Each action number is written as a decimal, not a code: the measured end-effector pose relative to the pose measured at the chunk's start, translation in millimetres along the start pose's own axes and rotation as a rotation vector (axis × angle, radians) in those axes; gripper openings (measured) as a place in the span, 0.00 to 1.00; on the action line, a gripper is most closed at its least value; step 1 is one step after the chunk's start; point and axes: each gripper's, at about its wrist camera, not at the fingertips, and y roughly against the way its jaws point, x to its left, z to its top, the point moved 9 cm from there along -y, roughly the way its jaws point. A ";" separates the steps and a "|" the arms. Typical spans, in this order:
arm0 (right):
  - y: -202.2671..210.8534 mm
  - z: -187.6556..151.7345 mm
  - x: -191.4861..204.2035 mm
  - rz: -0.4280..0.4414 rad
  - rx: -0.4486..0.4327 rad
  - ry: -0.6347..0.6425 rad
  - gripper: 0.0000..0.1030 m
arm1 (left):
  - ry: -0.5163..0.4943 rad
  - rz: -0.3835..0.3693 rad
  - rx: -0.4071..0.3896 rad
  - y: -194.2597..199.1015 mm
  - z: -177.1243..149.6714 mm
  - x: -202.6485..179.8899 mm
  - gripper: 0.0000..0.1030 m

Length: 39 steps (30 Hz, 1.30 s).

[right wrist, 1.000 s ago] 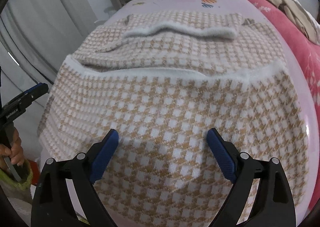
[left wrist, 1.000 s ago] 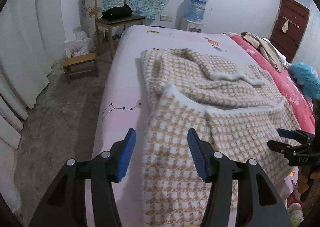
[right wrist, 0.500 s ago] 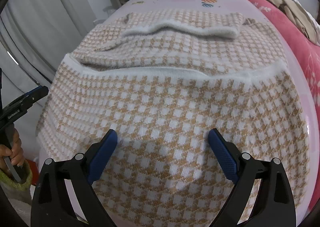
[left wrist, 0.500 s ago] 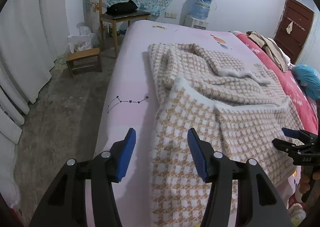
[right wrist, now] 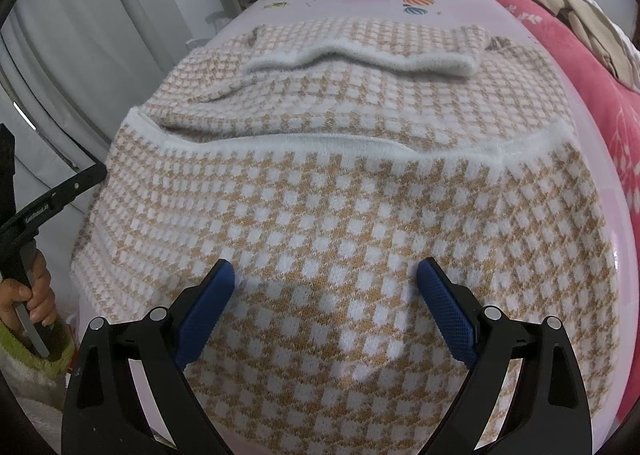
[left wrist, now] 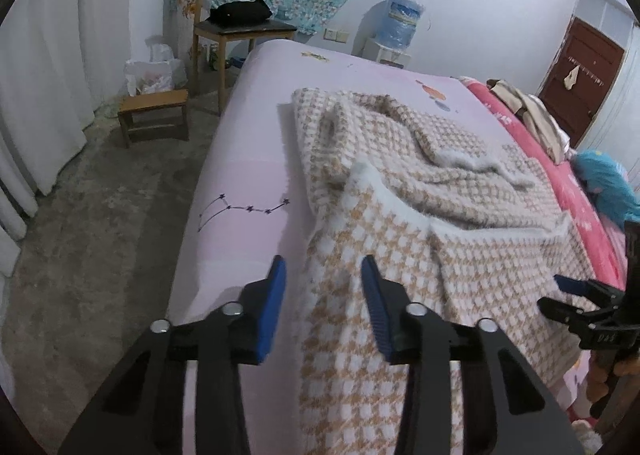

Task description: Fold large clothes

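Closing, the left gripper (left wrist: 322, 283) straddled the checked sweater's (right wrist: 340, 215) left edge on the bed (left wrist: 240, 183).
The right gripper (right wrist: 326, 295) hovered spread wide over the near hem, gripping nothing.

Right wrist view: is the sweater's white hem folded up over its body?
Yes, the white hem lies across the checked sweater, below the collar.

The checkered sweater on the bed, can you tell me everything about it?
The sweater is a fuzzy knit in tan-and-white checks with white ribbed edges. It lies partly folded on the pink bed sheet, a white-cuffed sleeve across its top. Its near part hangs over the bed's edge. The left gripper is closing around its side edge.
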 end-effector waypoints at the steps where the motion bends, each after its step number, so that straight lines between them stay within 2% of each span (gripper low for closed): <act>1: -0.1 0.1 -0.1 0.000 0.000 0.000 0.86 | -0.004 -0.022 -0.009 -0.4 2.6 -3.2 0.33; 5: -0.9 0.6 0.2 -0.001 0.002 0.002 0.86 | -0.020 -0.084 -0.014 -7.7 10.4 -12.0 0.33; 12: -0.6 0.8 0.3 0.000 -0.001 0.001 0.86 | 0.027 -0.157 0.020 -29.4 26.4 -8.0 0.32; 16: -0.7 0.1 0.1 0.000 -0.002 -0.001 0.86 | -0.028 -0.245 -0.017 -12.7 28.3 -30.1 0.32; 19: -0.8 0.1 0.3 -0.001 -0.002 0.000 0.86 | -0.058 -0.286 -0.002 -12.1 21.9 -39.4 0.32; 26: -1.0 0.3 0.6 -0.004 -0.003 -0.005 0.86 | -0.021 -0.236 0.059 -35.1 21.8 -27.0 0.32; 29: -0.8 0.1 0.4 -0.003 -0.003 -0.004 0.86 | 0.004 -0.254 0.087 -44.3 24.6 -24.7 0.31; 34: -0.9 -0.1 0.1 -0.002 -0.002 -0.003 0.86 | -0.024 -0.225 0.130 -47.1 19.7 -27.6 0.31; 36: -1.0 0.0 0.9 -0.003 -0.003 -0.004 0.86 | -0.052 -0.181 0.145 -46.4 15.2 -28.8 0.31; 39: -1.2 0.1 1.2 -0.004 -0.002 -0.005 0.86 | -0.158 -0.051 0.145 -44.8 6.0 -32.4 0.31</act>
